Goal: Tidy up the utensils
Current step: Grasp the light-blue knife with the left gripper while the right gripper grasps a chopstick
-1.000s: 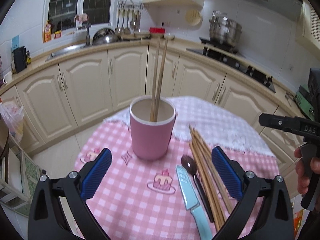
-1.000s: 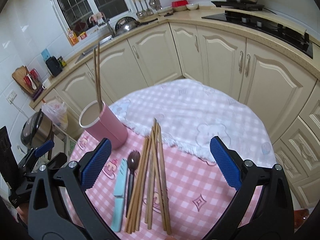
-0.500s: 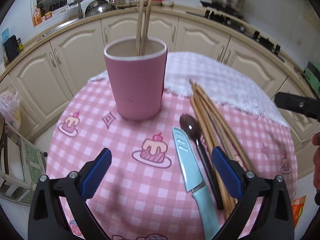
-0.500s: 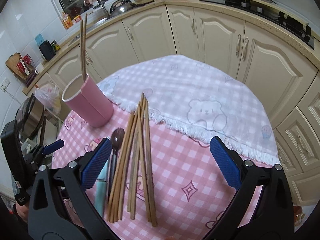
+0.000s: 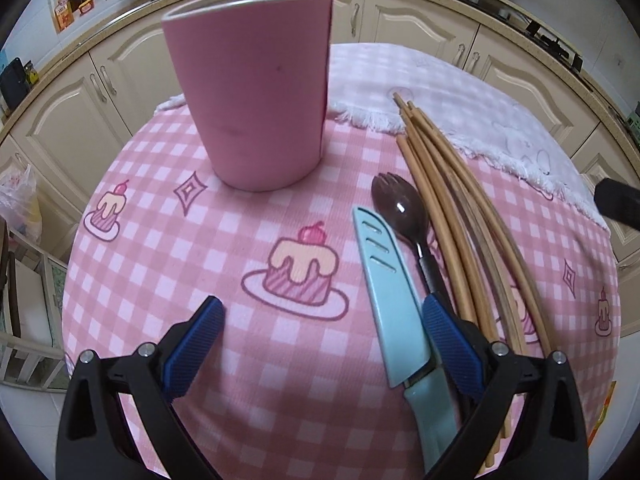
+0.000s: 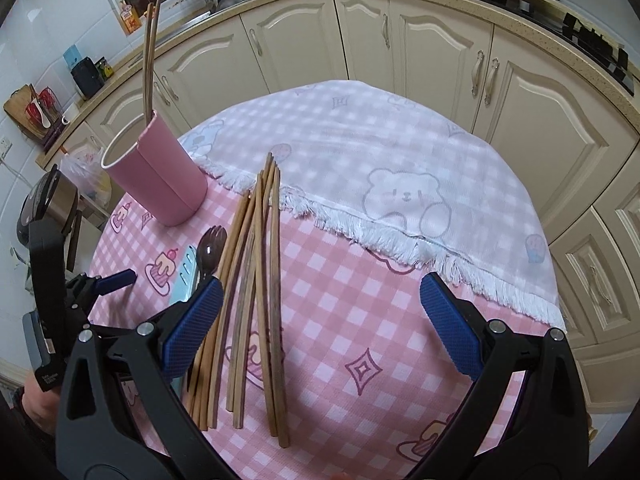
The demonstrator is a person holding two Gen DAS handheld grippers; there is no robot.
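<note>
A pink cup (image 5: pixel 252 92) (image 6: pixel 160 176) stands on the pink checked tablecloth and holds two chopsticks (image 6: pixel 150 56). To its right lie a light blue sheathed knife (image 5: pixel 390 296) (image 6: pixel 184 276), a dark brown spork (image 5: pixel 404 216) (image 6: pixel 210 250) and several loose wooden chopsticks (image 5: pixel 452 216) (image 6: pixel 256 280). My left gripper (image 5: pixel 320 344) is open and low over the cloth, its right finger beside the knife. My right gripper (image 6: pixel 320 324) is open above the near ends of the loose chopsticks, touching none.
A white fringed cloth (image 6: pixel 380 168) with a bear print covers the far half of the round table. Cream kitchen cabinets (image 6: pixel 440 60) and a countertop curve behind it. A rice cooker (image 6: pixel 44 208) sits off the table's left edge.
My left gripper has dropped and moved forward toward the cup and the knife. My right gripper has moved forward and lower over the loose chopsticks. Both stay open.
</note>
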